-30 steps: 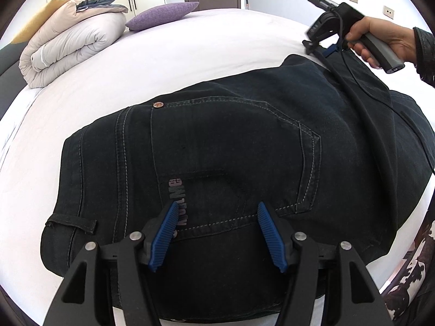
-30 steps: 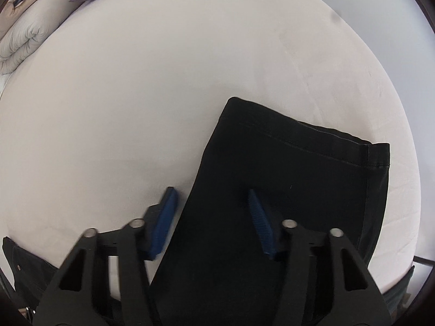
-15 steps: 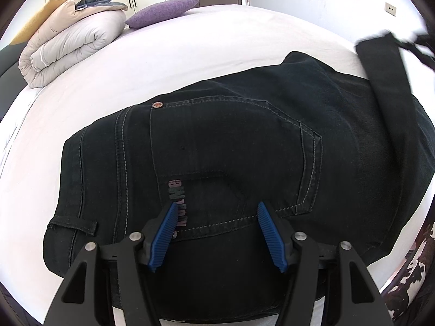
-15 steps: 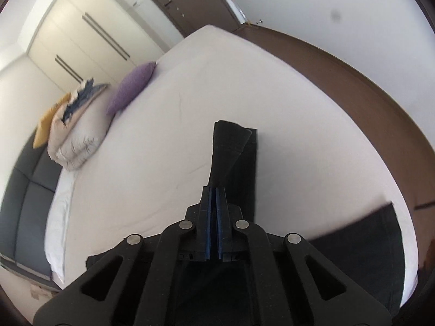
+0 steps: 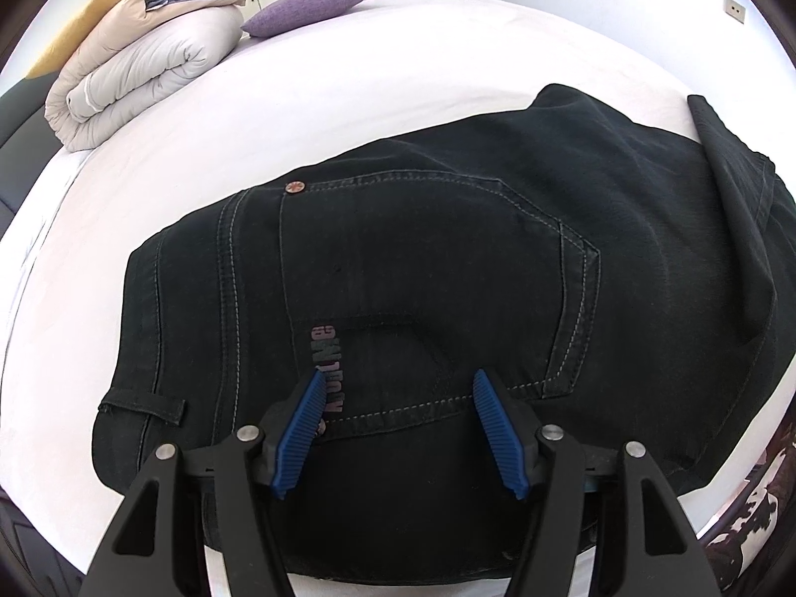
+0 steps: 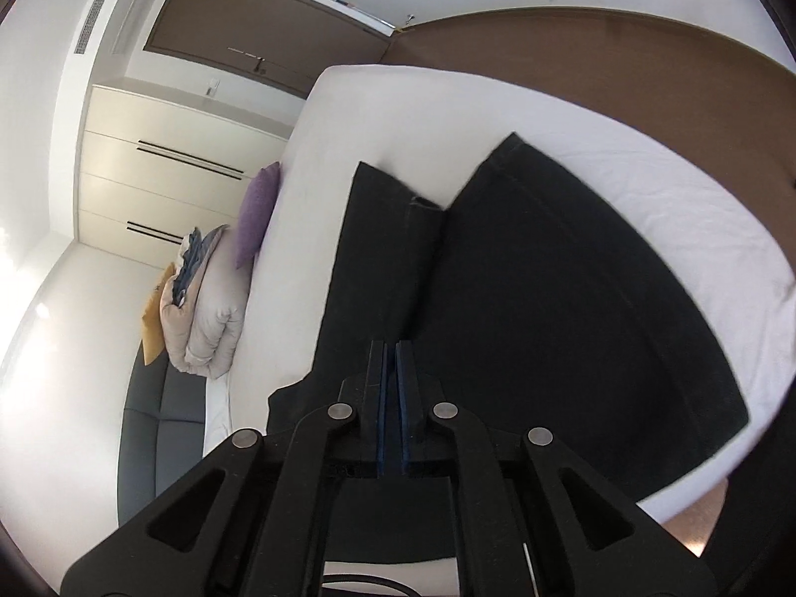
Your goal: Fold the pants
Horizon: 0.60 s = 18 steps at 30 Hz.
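Black jeans (image 5: 423, 258) lie flat on the white bed (image 5: 348, 74), back pocket up. My left gripper (image 5: 398, 428) hovers open over the pocket near the waistband, its blue pads clear of the cloth. One pant leg (image 5: 736, 209) is doubled back across the jeans at the right. In the right wrist view that leg (image 6: 378, 248) runs from its hem down into my right gripper (image 6: 390, 363). The pads stand almost together with thin cloth pinched between them, and the jaws are starting to open. The rest of the jeans (image 6: 572, 323) spread to the right.
A rolled grey duvet (image 5: 144, 79) and a purple pillow (image 5: 313, 5) sit at the bed's far end. A dark sofa (image 6: 159, 413) runs along the left side. Wardrobe doors (image 6: 164, 159) and brown floor (image 6: 597, 59) lie beyond. Patterned cloth (image 5: 756, 512) shows at the near right edge.
My right gripper shut on the leg's hem end, rolled, and carried it back over the jeans. The hand holding it left the left wrist view. The left gripper barely shifted.
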Motion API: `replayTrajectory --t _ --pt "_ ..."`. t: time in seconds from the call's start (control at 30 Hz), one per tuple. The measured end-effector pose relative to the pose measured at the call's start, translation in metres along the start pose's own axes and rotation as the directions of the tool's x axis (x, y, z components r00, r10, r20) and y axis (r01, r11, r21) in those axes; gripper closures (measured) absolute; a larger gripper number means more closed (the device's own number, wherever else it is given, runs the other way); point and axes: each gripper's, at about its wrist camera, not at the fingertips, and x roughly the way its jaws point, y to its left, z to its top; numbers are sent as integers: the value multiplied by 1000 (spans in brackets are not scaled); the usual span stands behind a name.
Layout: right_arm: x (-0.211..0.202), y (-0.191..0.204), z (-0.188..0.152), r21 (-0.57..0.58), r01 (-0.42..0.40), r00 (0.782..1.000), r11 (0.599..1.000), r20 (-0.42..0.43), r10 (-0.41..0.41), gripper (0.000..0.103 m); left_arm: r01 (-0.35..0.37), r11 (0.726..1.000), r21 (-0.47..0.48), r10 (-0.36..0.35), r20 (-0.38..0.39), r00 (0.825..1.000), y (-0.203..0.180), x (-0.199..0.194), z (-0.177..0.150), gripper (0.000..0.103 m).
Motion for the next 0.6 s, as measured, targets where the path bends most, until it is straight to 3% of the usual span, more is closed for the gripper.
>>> replayTrajectory --t 0.03,0.1,0.13,0.17,0.2,0.3,0.4,0.6 --pt "10 6 4 -12 -14 1000 1000 -6 14 89 -2 1000 -5 2 0 1000 -1 0 0 38" --pt "20 6 16 -22 -22 1000 1000 -7 22 64 -6 1000 -13 6 -2 1000 -4 1 2 38" --pt "27 1 20 13 -31 999 999 -4 31 34 -9 1000 -13 9 -2 1000 -5 2 3 38" --pt "31 -7 26 71 -56 998 996 9 56 22 -11 1000 -15 11 -2 1000 -6 2 4 38" --pt "36 -12 29 116 -79 997 990 28 76 22 -12 1000 -18 12 -2 1000 -7 2 4 38" --pt "66 -12 47 98 -65 997 993 47 61 22 -11 1000 -19 11 1 1000 -8 4 5 38" --pt "84 -12 56 84 -61 998 995 14 60 27 -8 1000 -21 8 7 1000 -7 4 3 38" --pt "118 -22 70 162 33 999 986 -24 -29 58 -10 1000 -27 11 18 1000 -6 3 -4 37"
